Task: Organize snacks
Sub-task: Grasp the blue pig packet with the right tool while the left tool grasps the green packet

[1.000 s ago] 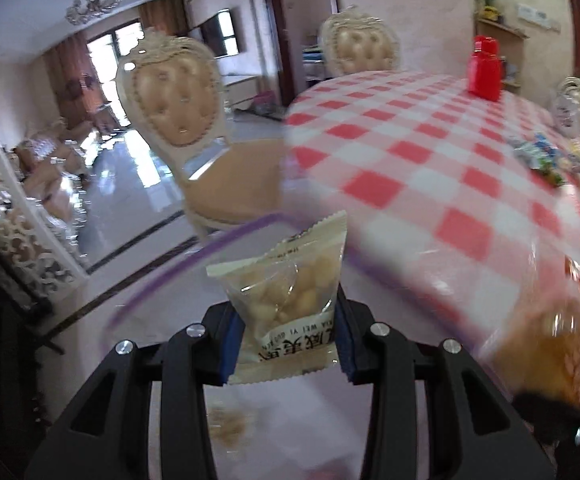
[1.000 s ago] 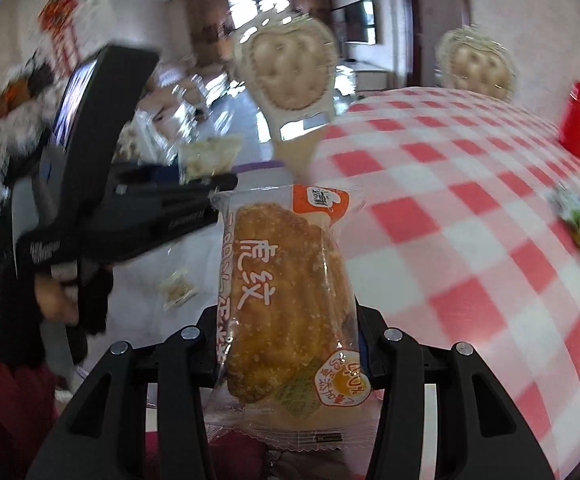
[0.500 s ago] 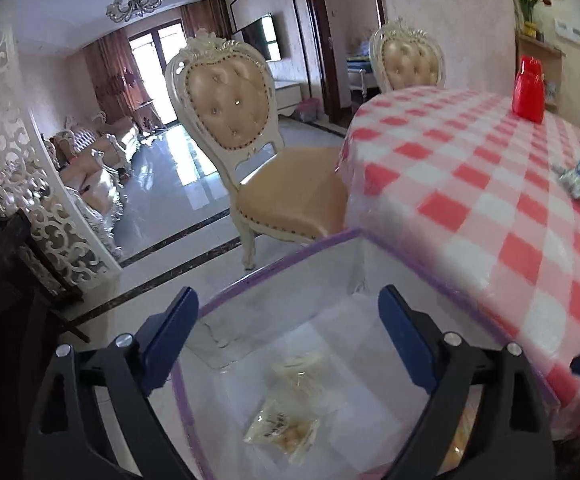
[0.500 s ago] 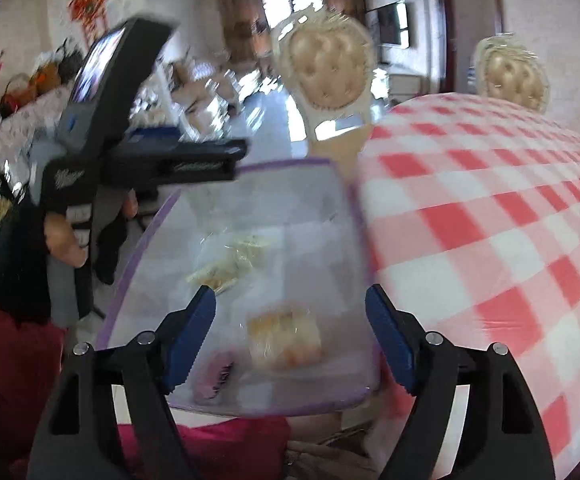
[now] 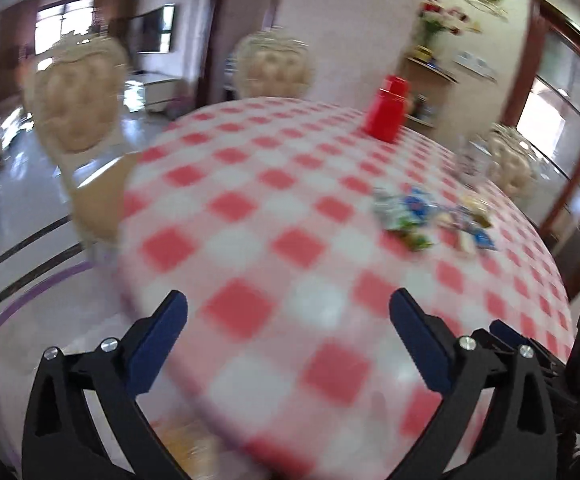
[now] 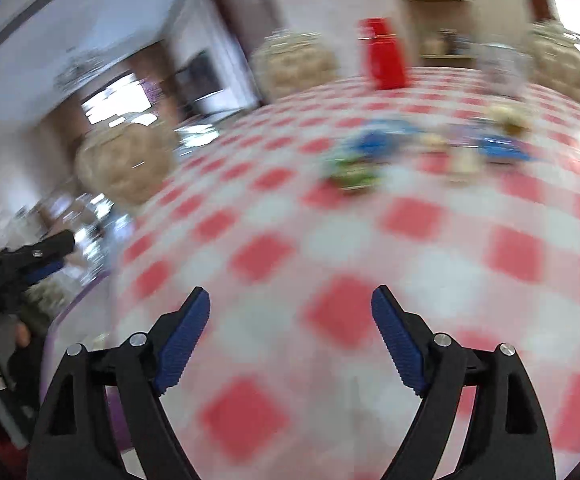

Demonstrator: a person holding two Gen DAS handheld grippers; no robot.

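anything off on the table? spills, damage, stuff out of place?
Nothing stands out. The loose snack packets lie in an untidy scatter on the checked tablecloth, unsorted but seemingly intact; the red container stands upright. Motion blur hides fine detail.

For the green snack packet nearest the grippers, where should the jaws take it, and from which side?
Judging through the blur, the green snack packet lies flat on the checked tablecloth at the pile's near edge. Come from the near side, angled down, and pinch its near edge or a corner; blue packets crowd it behind. The right gripper is empty, its jaws opening.
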